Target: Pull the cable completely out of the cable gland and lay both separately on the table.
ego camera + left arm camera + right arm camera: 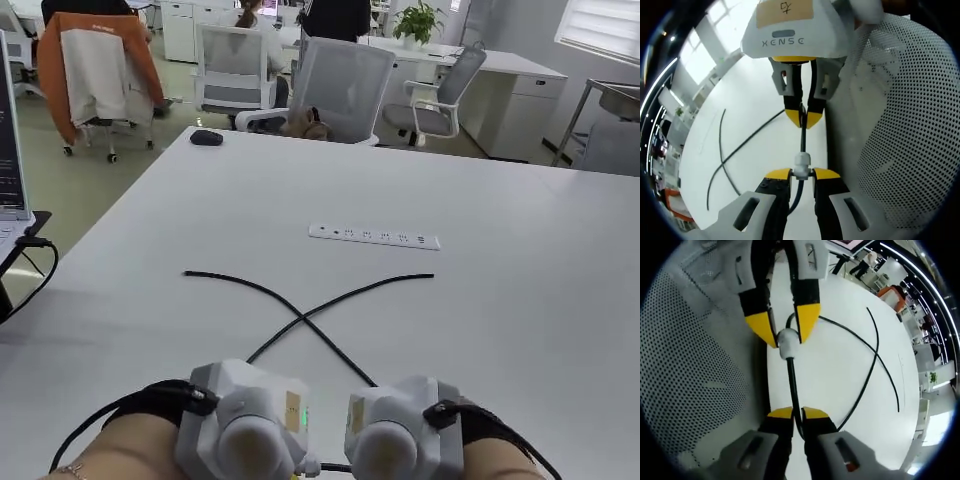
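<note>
The white cable gland (801, 166) sits between the yellow tips of my left gripper (801, 173), which is shut on it. A black cable (803, 137) runs straight out of the gland to my right gripper (798, 413), which is shut on the cable (793, 385) a short way from the gland (786, 343). In the head view both grippers are held close together at the table's near edge, left gripper (245, 425) beside right gripper (400, 435), with the gland (312, 465) just showing between them.
Two black cable runs (300, 315) cross on the white table (520, 300) just beyond the grippers. Farther back lie a white power strip (373, 236) and a dark mouse (206, 137). A white perforated surface (895, 125) is close beside the grippers.
</note>
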Motion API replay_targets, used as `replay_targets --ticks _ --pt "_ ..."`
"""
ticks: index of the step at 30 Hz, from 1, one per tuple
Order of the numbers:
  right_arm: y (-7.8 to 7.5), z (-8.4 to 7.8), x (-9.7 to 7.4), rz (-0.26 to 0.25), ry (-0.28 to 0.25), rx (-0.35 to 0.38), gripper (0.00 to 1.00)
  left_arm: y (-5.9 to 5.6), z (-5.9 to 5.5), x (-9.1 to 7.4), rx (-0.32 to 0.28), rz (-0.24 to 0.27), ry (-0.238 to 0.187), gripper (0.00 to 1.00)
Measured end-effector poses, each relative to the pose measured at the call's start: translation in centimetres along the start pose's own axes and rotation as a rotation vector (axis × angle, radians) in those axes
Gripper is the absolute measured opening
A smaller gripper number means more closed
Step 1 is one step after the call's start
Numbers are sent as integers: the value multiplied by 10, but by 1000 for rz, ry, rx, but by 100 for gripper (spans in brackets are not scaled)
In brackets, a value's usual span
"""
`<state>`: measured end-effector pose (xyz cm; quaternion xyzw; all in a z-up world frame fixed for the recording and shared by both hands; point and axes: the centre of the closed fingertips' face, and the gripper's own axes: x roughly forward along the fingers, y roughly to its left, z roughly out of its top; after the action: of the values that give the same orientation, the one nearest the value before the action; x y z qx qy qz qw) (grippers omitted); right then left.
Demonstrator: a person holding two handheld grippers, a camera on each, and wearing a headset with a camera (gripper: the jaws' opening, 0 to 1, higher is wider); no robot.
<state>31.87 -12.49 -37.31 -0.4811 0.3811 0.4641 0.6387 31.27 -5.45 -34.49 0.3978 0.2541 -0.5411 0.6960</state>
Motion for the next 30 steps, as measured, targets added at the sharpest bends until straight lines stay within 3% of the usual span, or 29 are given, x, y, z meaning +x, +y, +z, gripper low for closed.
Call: replay_targets --ticks 3,8,10,11,14,17,22,24,30 --pt "-6 -16 1 -21 72 14 5 2 0 -2 -4 13 3 18" --pt "-9 -22 -1 -33 88 74 5 11 2 -9 -44 51 -20 18" --pt "-5 -22 0 -8 85 81 7 10 3 -9 -41 51 -18 18" --pt "-2 -20 1 7 75 86 9 8 2 -9 -29 50 -9 18" --pt "3 2 0 31 -30 105 25 4 4 -9 -25 42 -15 18" --pt "2 23 -5 11 -111 24 33 4 10 -10 -18 42 -32 18" --pt "8 49 -13 29 -230 11 20 0 14 -11 -10 30 -52 18" --pt "9 48 -14 30 -226 2 4 -1 14 -11 -6 27 -50 18" --pt "11 41 -9 48 -197 20 3 2 16 -11 -17 31 -66 18"
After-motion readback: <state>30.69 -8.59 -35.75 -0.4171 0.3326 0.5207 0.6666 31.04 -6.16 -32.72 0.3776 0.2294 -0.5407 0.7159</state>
